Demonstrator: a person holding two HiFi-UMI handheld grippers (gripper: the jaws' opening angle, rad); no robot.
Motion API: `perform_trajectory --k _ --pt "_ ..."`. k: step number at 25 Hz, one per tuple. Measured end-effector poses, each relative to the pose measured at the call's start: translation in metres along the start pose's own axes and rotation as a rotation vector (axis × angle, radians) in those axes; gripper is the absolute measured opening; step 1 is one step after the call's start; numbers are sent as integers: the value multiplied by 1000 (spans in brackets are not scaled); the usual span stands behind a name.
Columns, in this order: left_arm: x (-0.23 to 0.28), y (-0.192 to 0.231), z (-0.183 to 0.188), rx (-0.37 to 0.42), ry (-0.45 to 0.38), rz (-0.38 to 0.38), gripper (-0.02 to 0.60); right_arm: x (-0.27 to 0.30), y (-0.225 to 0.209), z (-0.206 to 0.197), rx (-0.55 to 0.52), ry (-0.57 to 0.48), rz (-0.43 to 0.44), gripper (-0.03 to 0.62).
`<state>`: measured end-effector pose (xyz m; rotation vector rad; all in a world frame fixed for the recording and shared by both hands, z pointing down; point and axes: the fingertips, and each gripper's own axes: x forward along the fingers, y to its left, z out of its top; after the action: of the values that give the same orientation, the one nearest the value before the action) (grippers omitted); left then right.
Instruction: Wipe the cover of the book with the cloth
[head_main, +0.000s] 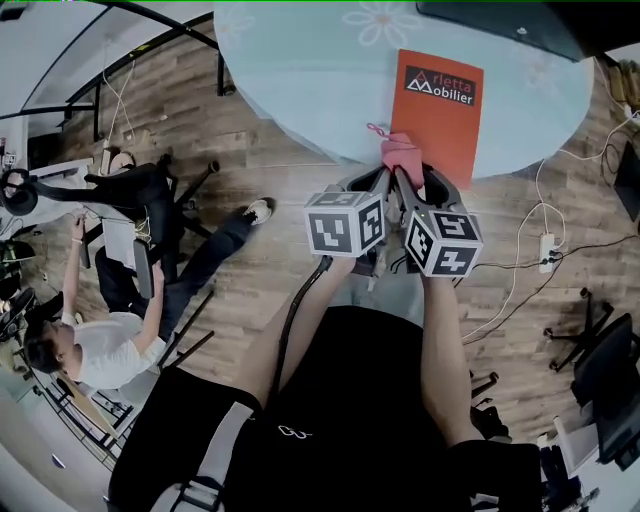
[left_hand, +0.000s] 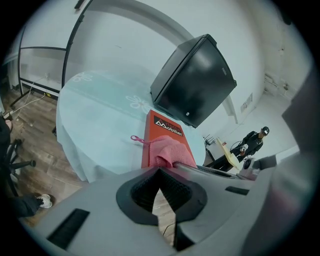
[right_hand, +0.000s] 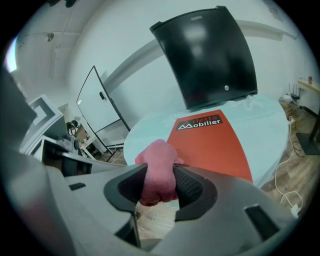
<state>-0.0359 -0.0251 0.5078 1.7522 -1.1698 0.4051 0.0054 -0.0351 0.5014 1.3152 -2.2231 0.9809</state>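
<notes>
Book, orange, lay flat at the near edge of the pale round surface. The right gripper had its fingers clenched on the bunched pink cloth at the book's near edge. The left gripper had its fingers pressed together, empty, just beside the cloth.

Only readable print is on the orange book. The black label at its far end says "Mobilier", and the line above looks like "rletta".

Left gripper closed, right gripper clamping cloth, tips together
</notes>
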Motion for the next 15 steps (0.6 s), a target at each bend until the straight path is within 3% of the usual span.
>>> perform_trajectory --k 15 --pt "25 -51 -14 68 45 -57 12 -40 -59 -5 71 -29 -93 164"
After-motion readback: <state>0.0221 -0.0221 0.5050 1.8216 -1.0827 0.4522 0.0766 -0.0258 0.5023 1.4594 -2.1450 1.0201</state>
